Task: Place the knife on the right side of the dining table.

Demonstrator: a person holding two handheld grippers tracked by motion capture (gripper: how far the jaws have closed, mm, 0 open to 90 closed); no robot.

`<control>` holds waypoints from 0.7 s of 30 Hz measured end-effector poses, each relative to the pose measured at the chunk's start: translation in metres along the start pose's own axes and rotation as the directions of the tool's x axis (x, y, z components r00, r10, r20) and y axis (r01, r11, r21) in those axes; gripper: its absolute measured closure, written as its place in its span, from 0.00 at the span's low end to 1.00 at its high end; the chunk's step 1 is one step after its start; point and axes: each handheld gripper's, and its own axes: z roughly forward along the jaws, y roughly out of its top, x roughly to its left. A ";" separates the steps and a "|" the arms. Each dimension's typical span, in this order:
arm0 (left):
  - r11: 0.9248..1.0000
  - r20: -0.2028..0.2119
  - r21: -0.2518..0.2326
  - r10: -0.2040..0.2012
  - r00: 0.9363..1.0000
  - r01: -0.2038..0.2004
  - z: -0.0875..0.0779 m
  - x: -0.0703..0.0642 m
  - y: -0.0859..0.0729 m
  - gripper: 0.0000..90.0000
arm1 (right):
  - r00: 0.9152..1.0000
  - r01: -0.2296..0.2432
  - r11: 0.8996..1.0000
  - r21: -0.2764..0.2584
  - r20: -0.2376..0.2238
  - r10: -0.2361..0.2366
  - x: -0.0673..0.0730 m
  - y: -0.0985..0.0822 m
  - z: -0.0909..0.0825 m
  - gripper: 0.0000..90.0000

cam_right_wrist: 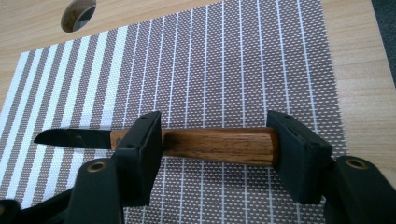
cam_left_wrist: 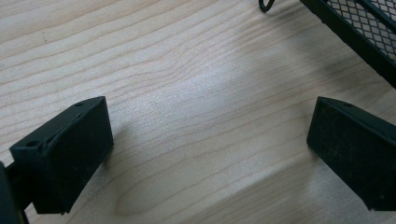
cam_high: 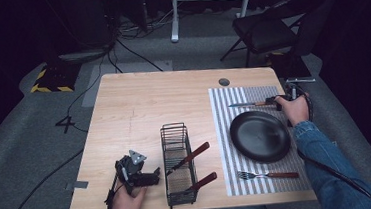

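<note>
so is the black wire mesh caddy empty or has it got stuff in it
Not empty: the black wire mesh caddy holds two wooden-handled utensils, handles leaning out over its right rim.

Occlusions and cut-offs
Basket (cam_left_wrist: 369, 32) cropped by frame corner; knife handle (cam_right_wrist: 219, 145) butt hidden behind one jaw; contact indeterminate.

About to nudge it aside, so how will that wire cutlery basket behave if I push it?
The wire basket looks light, so it probably slides easily on the smooth table. Being tall and narrow, with two wooden handles leaning out, it may tip if pushed high.
</note>
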 end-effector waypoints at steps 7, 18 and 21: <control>1.000 0.000 0.000 0.000 1.000 0.000 0.000 0.000 0.000 0.00 | 1.000 0.006 1.000 0.004 0.016 -0.007 -0.001 -0.001 0.001 0.41; 1.000 0.000 0.000 0.000 1.000 0.000 0.000 0.000 0.000 0.00 | 0.997 0.039 0.999 0.009 0.064 -0.040 0.000 -0.002 0.002 0.43; 1.000 0.000 0.000 0.000 1.000 0.000 0.000 0.000 0.000 0.00 | 0.996 0.051 0.999 0.008 0.079 -0.051 0.000 -0.002 0.000 0.45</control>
